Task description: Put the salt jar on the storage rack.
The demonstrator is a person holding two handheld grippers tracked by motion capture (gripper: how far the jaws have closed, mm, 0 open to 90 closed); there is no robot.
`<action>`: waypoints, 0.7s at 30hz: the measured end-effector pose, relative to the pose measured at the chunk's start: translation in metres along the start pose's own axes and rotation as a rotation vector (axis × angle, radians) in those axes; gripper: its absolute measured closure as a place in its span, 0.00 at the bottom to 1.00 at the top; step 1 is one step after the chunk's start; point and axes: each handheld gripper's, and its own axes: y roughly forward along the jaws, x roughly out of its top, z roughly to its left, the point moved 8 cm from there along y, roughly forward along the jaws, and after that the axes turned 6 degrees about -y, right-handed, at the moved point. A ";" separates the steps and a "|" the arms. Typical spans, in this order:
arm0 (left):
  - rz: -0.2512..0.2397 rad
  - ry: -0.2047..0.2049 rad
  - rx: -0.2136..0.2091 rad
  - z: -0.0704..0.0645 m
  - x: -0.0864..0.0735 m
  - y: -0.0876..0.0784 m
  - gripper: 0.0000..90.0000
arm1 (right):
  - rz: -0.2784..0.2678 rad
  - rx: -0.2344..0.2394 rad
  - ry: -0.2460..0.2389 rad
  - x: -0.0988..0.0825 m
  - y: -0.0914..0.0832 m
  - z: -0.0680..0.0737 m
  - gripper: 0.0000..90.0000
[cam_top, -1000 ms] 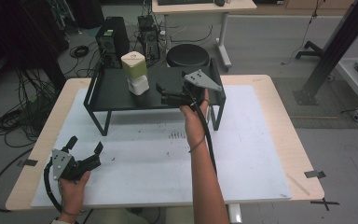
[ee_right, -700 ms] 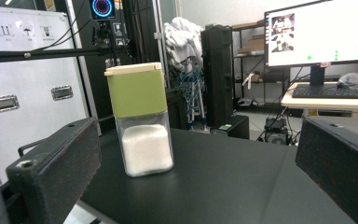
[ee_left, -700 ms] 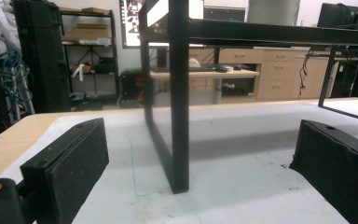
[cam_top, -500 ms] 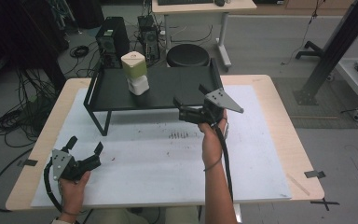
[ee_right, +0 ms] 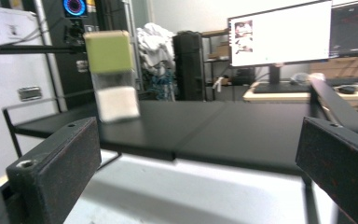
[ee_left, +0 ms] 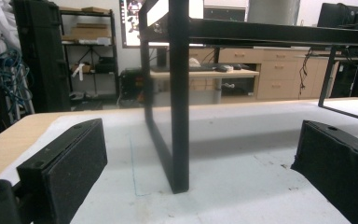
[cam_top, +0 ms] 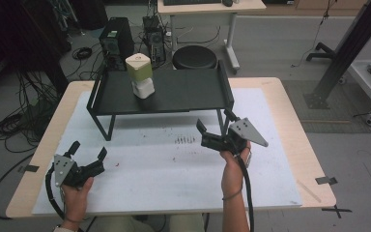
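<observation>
The green-lidded jar [cam_top: 139,76] stood upright near the left end of the black shelf [cam_top: 188,92], well apart from the right gripper [cam_top: 216,131], whose jaws gaped empty before the shelf's front edge, while the left gripper [cam_top: 88,152] rested wide open near the worktop's [cam_top: 280,159] front left corner.

the green-lidded jar [ee_right: 113,74] is motion-blurred, and the black shelf [ee_left: 270,35] runs past the frame's edge.
</observation>
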 end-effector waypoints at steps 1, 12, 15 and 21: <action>0.000 0.000 0.000 0.000 0.000 0.000 0.03 | -0.007 -0.022 0.002 -0.008 -0.009 -0.004 0.00; -0.001 0.000 0.000 0.000 0.000 0.000 0.03 | 0.019 -0.129 0.038 -0.057 -0.044 -0.022 0.00; -0.001 0.000 0.000 0.000 0.000 0.000 0.03 | 0.040 -0.133 0.019 -0.070 -0.049 -0.022 0.00; -0.001 0.000 -0.001 0.000 0.000 0.000 0.03 | 0.047 -0.142 -0.002 -0.080 -0.053 -0.023 0.00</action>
